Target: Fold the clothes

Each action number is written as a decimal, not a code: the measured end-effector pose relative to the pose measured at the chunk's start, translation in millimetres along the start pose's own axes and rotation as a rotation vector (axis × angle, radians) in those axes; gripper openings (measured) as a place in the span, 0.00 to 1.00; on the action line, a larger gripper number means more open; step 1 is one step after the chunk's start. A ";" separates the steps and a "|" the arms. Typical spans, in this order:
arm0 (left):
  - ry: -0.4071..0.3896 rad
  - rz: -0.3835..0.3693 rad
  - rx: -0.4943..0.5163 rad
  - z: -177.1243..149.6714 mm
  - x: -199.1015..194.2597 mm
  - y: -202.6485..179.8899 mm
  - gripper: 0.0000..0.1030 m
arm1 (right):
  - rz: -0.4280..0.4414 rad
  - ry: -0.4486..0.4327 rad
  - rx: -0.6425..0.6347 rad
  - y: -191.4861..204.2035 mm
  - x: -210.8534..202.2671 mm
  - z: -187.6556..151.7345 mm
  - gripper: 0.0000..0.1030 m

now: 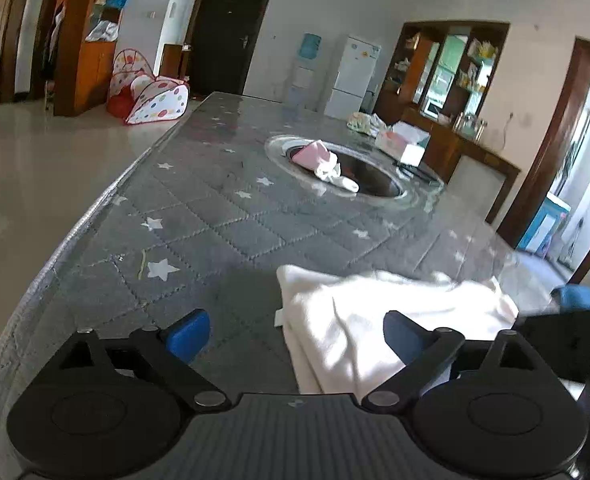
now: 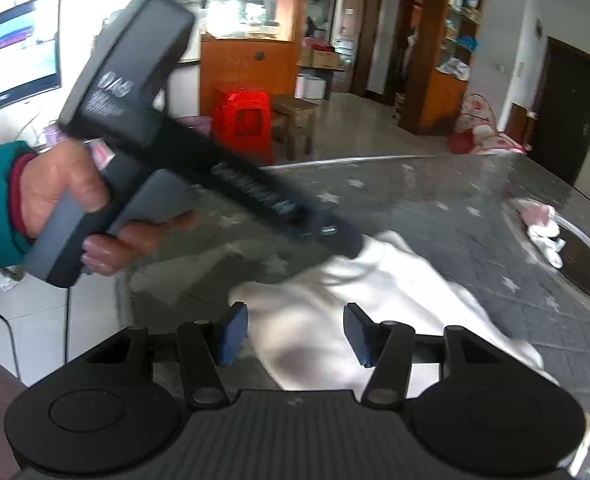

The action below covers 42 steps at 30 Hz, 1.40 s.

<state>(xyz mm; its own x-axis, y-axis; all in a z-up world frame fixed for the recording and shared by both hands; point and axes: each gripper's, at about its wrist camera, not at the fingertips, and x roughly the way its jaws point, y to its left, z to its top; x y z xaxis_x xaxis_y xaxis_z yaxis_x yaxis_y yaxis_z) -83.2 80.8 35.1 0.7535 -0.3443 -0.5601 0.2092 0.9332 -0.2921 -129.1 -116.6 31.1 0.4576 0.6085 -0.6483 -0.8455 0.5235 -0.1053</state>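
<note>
A white garment [image 1: 379, 320] lies partly folded and rumpled on the grey star-patterned table [image 1: 215, 216]. My left gripper [image 1: 297, 336] is open just above the table, its right finger over the garment's left part, its left finger over bare table. In the right wrist view the same garment [image 2: 367, 296] lies below my right gripper [image 2: 295, 334], which is open and empty over its near edge. The left gripper's body, held in a hand, crosses that view and reaches down to the garment's far edge; its fingertips are hidden there.
A round recessed hotpot well [image 1: 375, 180] in the table's middle holds a pink and white cloth [image 1: 319, 158]. A tissue box [image 1: 403, 142] and small items stand at the far end. The table's left edge [image 1: 75, 236] drops to tiled floor. A red stool [image 2: 243, 120] stands beyond.
</note>
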 end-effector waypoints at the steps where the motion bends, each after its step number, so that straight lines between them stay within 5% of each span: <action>1: 0.004 -0.007 -0.019 1.3 -0.4 1.2 0.95 | 0.007 0.002 -0.013 3.6 1.9 1.0 0.52; 7: 0.042 -0.051 -0.102 1.1 -0.6 5.7 0.97 | -0.016 0.031 -0.103 22.9 18.6 -0.1 0.48; 12: 0.078 -0.099 -0.181 -2.4 4.2 7.3 0.97 | -0.060 0.022 -0.075 20.7 18.7 2.4 0.16; 23: 0.164 -0.211 -0.429 -3.0 29.9 12.0 0.94 | 0.007 -0.102 0.191 -30.0 -20.1 10.9 0.13; 28: 0.196 -0.263 -0.493 -7.5 44.7 7.2 0.68 | 0.035 -0.127 0.229 -37.1 -22.1 10.9 0.13; 33: 0.206 -0.245 -0.512 -13.8 50.8 12.2 0.26 | 0.051 -0.110 0.217 -37.3 -12.7 3.2 0.17; 42: 0.205 -0.223 -0.494 -15.8 49.7 13.9 0.21 | -0.040 -0.129 0.272 -59.9 -40.2 -14.5 0.29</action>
<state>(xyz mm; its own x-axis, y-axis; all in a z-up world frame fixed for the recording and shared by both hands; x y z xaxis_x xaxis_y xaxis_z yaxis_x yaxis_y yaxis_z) -52.7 75.1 -9.0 0.5777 -0.5863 -0.5679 -0.0036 0.6939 -0.7201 -100.8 -181.1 52.5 0.5347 0.6459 -0.5449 -0.7296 0.6782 0.0880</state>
